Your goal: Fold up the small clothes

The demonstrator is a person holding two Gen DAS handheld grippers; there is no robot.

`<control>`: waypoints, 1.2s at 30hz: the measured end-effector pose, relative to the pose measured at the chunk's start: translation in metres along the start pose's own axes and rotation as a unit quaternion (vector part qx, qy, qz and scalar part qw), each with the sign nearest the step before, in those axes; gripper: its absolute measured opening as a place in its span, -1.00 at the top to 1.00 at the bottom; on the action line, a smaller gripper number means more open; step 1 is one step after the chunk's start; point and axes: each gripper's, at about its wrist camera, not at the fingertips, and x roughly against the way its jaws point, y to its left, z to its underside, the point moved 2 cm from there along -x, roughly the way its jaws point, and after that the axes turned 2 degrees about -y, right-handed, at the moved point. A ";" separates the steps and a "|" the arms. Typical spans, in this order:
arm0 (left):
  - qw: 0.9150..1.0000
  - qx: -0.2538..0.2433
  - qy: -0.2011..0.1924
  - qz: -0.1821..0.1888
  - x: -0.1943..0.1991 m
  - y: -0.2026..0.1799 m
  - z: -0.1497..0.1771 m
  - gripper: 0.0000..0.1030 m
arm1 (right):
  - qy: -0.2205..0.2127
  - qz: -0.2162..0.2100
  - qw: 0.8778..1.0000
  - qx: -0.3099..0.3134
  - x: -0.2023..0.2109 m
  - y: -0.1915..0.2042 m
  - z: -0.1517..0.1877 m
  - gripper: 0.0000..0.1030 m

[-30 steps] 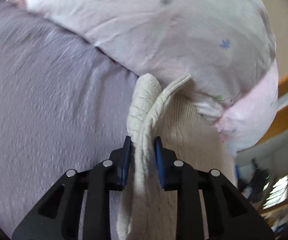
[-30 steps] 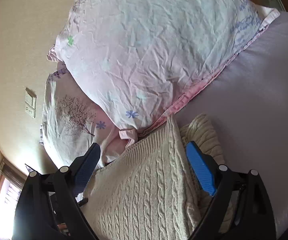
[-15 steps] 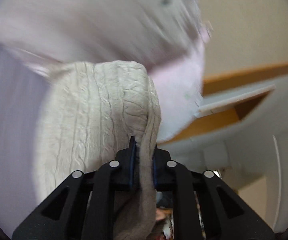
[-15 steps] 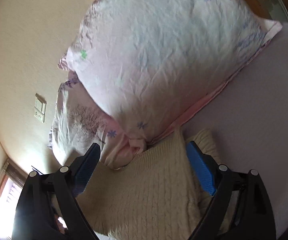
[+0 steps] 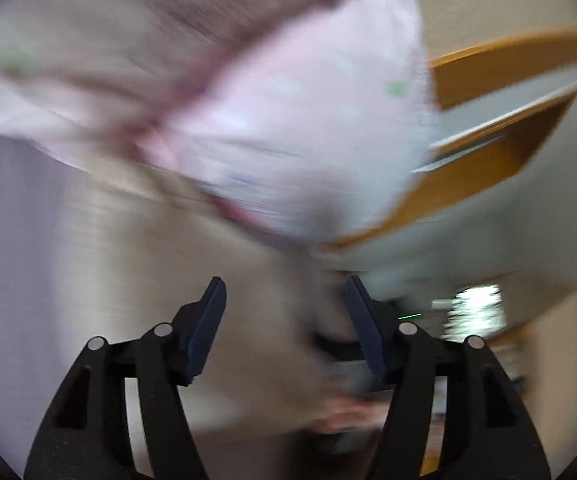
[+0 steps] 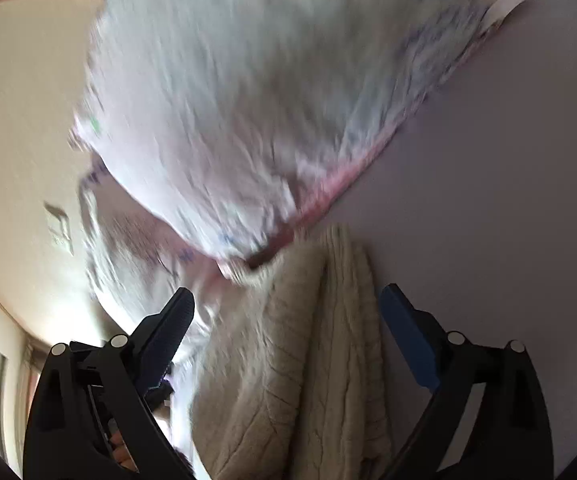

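Though blurred, both grippers gape: left gripper (image 5: 284, 300) and right gripper (image 6: 288, 300) holding nothing. Cream sweater (image 6: 308, 360) bunched on the lilac bedsheet (image 6: 488, 180), touching the pillow (image 6: 268, 100).

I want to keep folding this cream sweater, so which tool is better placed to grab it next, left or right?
Probably right. The right tool is open with the cream sweater lying sharp between its fingers, below the pillow. The left tool is open too, but its view is too blurred to place any edge.
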 end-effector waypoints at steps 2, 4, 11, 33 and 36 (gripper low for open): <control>0.999 -0.001 0.000 -0.041 0.007 0.018 0.007 -0.26 | 0.021 0.030 0.999 0.019 -0.013 0.006 0.005 -0.87; 0.998 0.019 0.019 -0.054 0.006 0.035 0.017 -0.26 | 0.041 0.057 0.997 0.032 -0.025 0.007 0.010 -0.87; 0.995 0.021 0.058 -0.075 -0.034 0.039 0.039 -0.51 | 0.054 0.065 0.993 0.081 -0.038 0.016 0.024 -0.70; 0.970 -0.144 -0.075 -0.183 0.138 0.054 0.078 -0.09 | 0.067 -0.014 0.983 0.170 -0.061 0.093 0.096 -0.23; 0.959 -0.202 -0.101 -0.170 0.146 0.026 0.089 -0.27 | 0.081 -0.004 0.978 0.194 -0.068 0.109 0.104 -0.21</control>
